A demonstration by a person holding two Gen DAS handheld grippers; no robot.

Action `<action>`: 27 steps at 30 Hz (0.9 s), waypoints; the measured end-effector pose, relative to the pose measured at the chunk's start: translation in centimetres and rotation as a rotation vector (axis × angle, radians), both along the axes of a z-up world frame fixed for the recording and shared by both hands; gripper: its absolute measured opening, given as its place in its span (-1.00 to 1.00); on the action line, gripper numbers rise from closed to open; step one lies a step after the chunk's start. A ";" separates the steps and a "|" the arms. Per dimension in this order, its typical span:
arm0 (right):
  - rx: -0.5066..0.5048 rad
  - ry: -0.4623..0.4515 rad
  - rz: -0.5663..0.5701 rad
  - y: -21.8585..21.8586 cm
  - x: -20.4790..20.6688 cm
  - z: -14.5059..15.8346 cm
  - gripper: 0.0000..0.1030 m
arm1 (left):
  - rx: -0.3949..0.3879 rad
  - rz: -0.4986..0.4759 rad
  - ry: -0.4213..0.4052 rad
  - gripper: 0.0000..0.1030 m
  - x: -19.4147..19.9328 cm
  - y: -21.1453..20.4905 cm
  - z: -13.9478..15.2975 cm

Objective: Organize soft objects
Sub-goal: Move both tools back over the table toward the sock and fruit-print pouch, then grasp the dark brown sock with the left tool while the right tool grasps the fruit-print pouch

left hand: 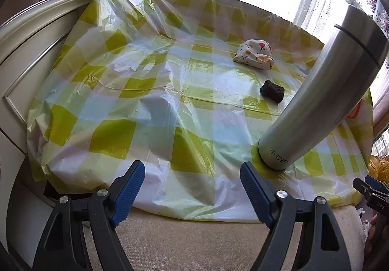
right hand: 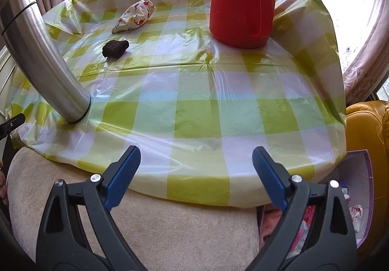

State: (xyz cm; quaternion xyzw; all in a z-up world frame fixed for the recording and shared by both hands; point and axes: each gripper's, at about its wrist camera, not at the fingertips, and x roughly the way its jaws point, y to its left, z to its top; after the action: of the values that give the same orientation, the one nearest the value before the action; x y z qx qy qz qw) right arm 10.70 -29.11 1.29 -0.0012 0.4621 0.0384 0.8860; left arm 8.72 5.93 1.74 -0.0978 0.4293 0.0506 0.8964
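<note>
A cream fabric pouch with fruit print point(left hand: 254, 53) point(right hand: 133, 18) lies at the far side of the table. A small dark brown knitted lump point(left hand: 272, 94) point(right hand: 115, 48) lies just in front of it. My left gripper point(left hand: 192, 170) is open and empty, hovering at the table's near edge. My right gripper point(right hand: 196, 155) is open and empty, also at the near edge, far from both soft things. Below it to the right, a purple box point(right hand: 364, 198) holds patterned cloth items.
A tall steel flask point(left hand: 323, 91) point(right hand: 41, 57) stands near the front of the green-checked plastic tablecloth point(left hand: 155, 105) point(right hand: 194, 100). A red thermos jug point(right hand: 243, 1) stands at the back right. A beige cushion point(right hand: 145, 222) lies below the table edge; a yellow seat point(right hand: 364, 130) is to the right.
</note>
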 end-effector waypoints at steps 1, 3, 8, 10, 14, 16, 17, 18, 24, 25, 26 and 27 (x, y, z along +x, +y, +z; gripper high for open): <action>-0.001 -0.001 0.001 0.1 0.4 0.1 0.83 | 0.005 -0.003 -0.001 0.58 0.6 0.2 0.0; 0.000 -0.005 0.000 0.3 1.3 0.3 0.83 | 0.020 -0.012 -0.006 0.58 1.8 0.3 0.2; 0.010 -0.018 0.004 1.1 3.9 0.6 0.83 | 0.062 -0.034 -0.024 0.58 4.6 0.6 0.6; 0.013 -0.018 0.013 1.6 4.9 0.6 0.83 | 0.071 -0.046 -0.028 0.58 5.7 0.7 0.6; 0.016 -0.020 0.040 2.7 7.1 0.8 0.83 | 0.065 -0.110 -0.038 0.58 8.6 1.0 0.5; 0.031 -0.020 0.047 3.0 8.5 1.0 0.83 | 0.023 -0.165 -0.044 0.58 10.6 1.4 0.5; 0.035 -0.022 0.047 3.0 9.3 1.1 0.83 | 0.009 -0.192 -0.044 0.58 11.8 1.5 0.5; 0.038 -0.023 0.048 3.1 10.2 1.2 0.83 | -0.011 -0.226 -0.048 0.58 13.0 1.6 0.5; 0.049 -0.033 0.044 3.5 15.7 1.5 0.83 | -0.063 -0.435 -0.060 0.33 20.0 -0.3 -0.1; 0.057 -0.032 0.047 3.7 16.6 1.5 0.83 | -0.073 -0.473 -0.057 0.30 21.0 -0.9 -0.3; 0.067 -0.033 0.050 3.8 17.5 1.6 0.83 | -0.086 -0.511 -0.054 0.28 22.0 -1.5 -0.6; 0.076 -0.035 0.053 4.0 18.3 1.6 0.83 | -0.099 -0.553 -0.049 0.28 22.8 -2.3 -0.8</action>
State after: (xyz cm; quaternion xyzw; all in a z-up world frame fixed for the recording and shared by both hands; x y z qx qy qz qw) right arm 29.04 -25.16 2.92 0.0195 0.4447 0.0794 0.8920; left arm 31.55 3.63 0.93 -0.0221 0.4198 -0.2194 0.8804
